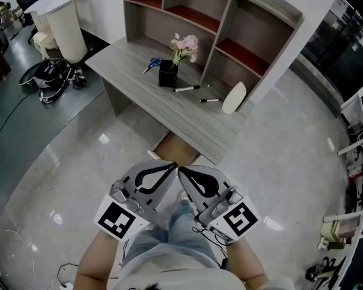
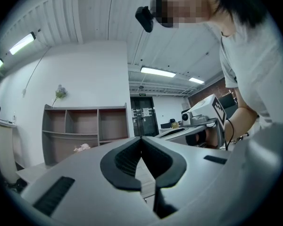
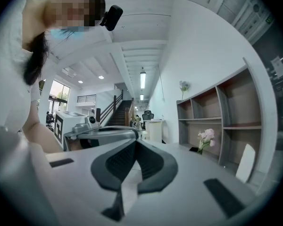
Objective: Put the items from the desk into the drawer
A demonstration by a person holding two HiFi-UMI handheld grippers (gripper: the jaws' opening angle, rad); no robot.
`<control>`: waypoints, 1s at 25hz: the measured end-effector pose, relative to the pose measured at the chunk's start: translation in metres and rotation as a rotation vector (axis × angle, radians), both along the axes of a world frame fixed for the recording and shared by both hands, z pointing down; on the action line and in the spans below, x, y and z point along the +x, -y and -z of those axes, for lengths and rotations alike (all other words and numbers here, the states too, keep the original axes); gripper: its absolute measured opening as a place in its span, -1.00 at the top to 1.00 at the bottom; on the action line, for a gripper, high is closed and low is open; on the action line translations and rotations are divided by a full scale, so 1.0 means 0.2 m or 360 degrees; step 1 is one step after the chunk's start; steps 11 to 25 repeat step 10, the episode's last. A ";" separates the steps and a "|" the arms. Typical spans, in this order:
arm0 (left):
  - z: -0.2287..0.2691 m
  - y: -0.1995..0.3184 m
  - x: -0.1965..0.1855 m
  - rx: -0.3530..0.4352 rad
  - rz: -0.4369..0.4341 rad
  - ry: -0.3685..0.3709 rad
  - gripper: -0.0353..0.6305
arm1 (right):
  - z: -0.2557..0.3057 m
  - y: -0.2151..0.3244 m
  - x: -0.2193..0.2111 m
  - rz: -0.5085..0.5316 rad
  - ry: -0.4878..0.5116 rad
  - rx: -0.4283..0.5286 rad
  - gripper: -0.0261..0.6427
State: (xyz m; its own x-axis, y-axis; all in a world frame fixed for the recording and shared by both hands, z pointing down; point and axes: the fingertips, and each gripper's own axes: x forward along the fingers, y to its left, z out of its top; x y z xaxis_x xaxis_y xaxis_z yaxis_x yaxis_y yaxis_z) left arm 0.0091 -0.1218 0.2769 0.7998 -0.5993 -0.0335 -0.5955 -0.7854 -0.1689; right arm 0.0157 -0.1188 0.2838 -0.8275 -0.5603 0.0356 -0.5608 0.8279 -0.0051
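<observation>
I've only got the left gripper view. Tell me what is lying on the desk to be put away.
Observer: The head view shows blue-handled scissors on the desk, left of a black holder with pink flowers.
Operator: Go on, list the rest.
Observer: A black marker lies just right of the holder. A second pen lies further right, beside a white oval piece.
Operator: Now find me the drawer.
Observer: The drawer sits partly pulled out under the desk's front edge, just ahead of both grippers.
</observation>
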 end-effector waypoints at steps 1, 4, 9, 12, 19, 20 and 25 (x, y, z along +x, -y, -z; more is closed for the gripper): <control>0.00 0.00 0.00 0.0006 -0.0001 0.0002 0.87 | 0.00 0.00 0.00 0.0001 0.0001 0.0003 0.90; 0.01 -0.01 0.00 0.0015 -0.0006 0.0001 0.87 | 0.00 -0.01 0.00 -0.0001 -0.0005 0.0004 0.90; 0.02 -0.02 0.00 0.0024 -0.0016 -0.0001 0.87 | 0.01 -0.02 0.00 -0.0012 -0.0008 0.0006 0.90; 0.02 -0.02 0.01 0.0027 -0.0018 -0.0002 0.87 | 0.01 -0.02 0.00 -0.0013 -0.0007 0.0008 0.90; 0.02 -0.02 0.01 0.0027 -0.0018 -0.0002 0.87 | 0.01 -0.02 0.00 -0.0013 -0.0007 0.0008 0.90; 0.02 -0.02 0.01 0.0027 -0.0018 -0.0002 0.87 | 0.01 -0.02 0.00 -0.0013 -0.0007 0.0008 0.90; 0.02 -0.02 0.01 0.0027 -0.0018 -0.0002 0.87 | 0.01 -0.02 0.00 -0.0013 -0.0007 0.0008 0.90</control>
